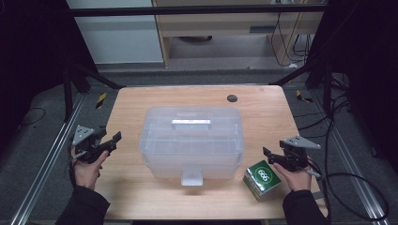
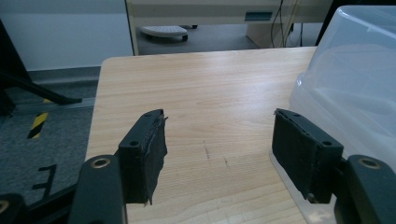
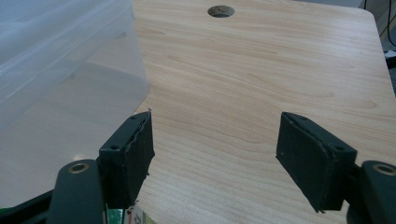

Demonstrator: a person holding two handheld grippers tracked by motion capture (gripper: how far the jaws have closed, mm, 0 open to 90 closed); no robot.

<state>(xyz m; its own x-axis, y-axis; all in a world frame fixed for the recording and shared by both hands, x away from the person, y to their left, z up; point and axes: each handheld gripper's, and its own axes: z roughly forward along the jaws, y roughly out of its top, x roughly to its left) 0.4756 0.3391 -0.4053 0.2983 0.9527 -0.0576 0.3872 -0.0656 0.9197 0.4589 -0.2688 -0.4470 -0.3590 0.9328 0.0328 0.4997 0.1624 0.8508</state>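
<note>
Two hand-held grippers flanking a lidded clear plastic bin (image 1: 191, 140), left gripper (image 1: 112, 140) wide open and empty at its left, right gripper (image 1: 268, 155) open, empty, above a green box (image 1: 261, 179) by the bin's near-right corner, wooden table (image 1: 141, 192) beneath.

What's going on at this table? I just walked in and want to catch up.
A person sits at a wooden table with a two-jaw gripper in each hand. The left gripper and the right gripper both hang open and empty on either side of a clear plastic storage box, lid on. A small green box lies beside the right gripper. Nothing is gripped or touched yet.
</note>
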